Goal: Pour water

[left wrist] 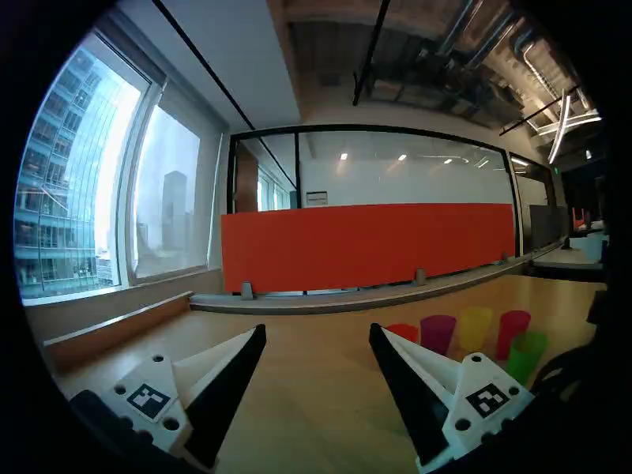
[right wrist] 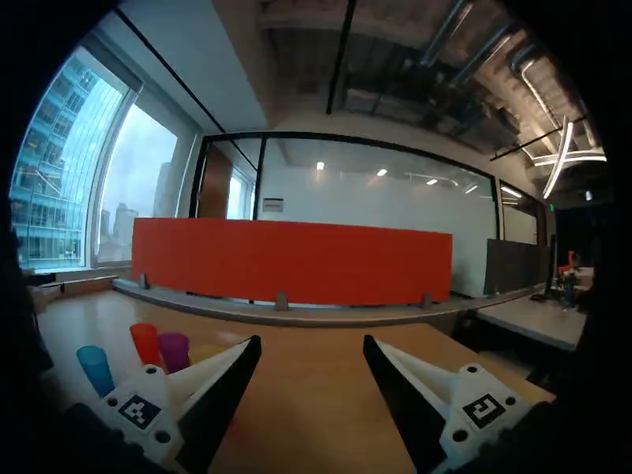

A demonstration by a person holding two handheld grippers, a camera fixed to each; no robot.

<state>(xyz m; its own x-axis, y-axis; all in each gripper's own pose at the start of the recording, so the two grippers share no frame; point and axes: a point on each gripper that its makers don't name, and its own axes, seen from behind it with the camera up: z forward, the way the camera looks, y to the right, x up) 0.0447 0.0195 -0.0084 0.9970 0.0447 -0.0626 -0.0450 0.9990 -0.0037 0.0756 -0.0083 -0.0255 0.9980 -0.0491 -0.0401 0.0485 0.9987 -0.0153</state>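
Two open sets of fingers and a cluster of coloured cups make up the scene. The left hand-held gripper [left wrist: 317, 327] has its jaws spread wide with nothing between them, only bare wooden table [left wrist: 316, 411] showing in the gap. Ahead of it and off to its right stand five cups close together. A red cup [left wrist: 403, 331] is partly hidden behind the tip of the right-hand finger, and a magenta cup [left wrist: 438, 333] is just beside it. Next come a yellow cup [left wrist: 475, 327] and a pink cup [left wrist: 513, 332]. A green cup [left wrist: 527, 355] sits nearest the gripper, in front of the pink one. All stand upright on the table, apart from the fingers. Whether any holds water cannot be told.

The right hand-held gripper [right wrist: 311, 338] is likewise wide open and holds nothing, with the table top visible between its fingers. Ahead and to its left stand a blue cup [right wrist: 95, 368], an orange cup [right wrist: 145, 342] and a purple cup [right wrist: 174, 350]. The blue one is farthest to the left, and the purple one is just above the left-hand finger in the right gripper view. None touches the gripper.

Beyond both grippers an orange partition [left wrist: 367, 245] runs along the far edge of the table. Tall windows [left wrist: 79, 189] lie to their left, and glass walls stand behind the partition. To the right of the right hand-held gripper, well apart, is a second desk [right wrist: 537, 317].
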